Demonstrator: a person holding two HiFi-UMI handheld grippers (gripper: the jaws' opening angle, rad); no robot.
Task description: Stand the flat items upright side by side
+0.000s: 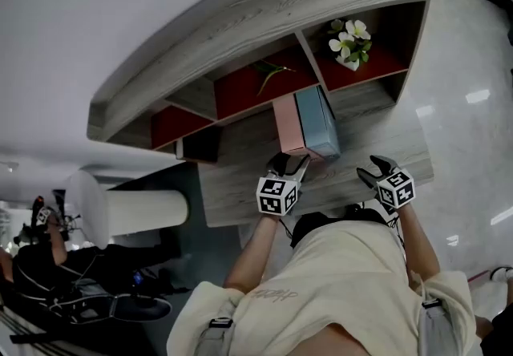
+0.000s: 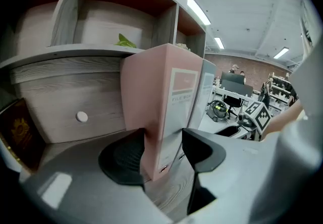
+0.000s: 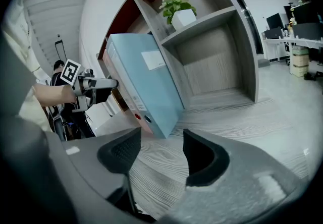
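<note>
Nearest, at lower centre of the head view: left tongs (image 1: 290,163), jaws moderately apart and closed onto the near lower part of the pink file box (image 1: 287,123), with one pad on each broad side by the look of the left gripper view. Level with these and off to the right: right tongs (image 1: 375,170), jaws held about as wide, with nothing between them but bare wood grain.

Next out: wooden surface (image 1: 240,186), carrying both boxes.
- Pink file box: stands upright, long axis rising from the surface, labelled narrow face turned toward the left tongs and directly ahead of them.
- Blue file box (image 1: 317,118): stands upright too, touching the pink one on its right side. Lies ahead and to the left of the right tongs, its bottom corner short of the jaws.

Deciding relation for the coming move, as judged: left hand on the pair, right hand free and clear. Any squaring or steadying of the pink box against the blue one falls to the left hand, with the right near enough to brace the blue box's open side.

Farthest: curved shelf unit (image 1: 264,10) behind the boxes, potted plant with white flowers (image 1: 349,43) in the right compartment, and a dark-covered book (image 1: 199,144) at the back left, pose unclear.
</note>
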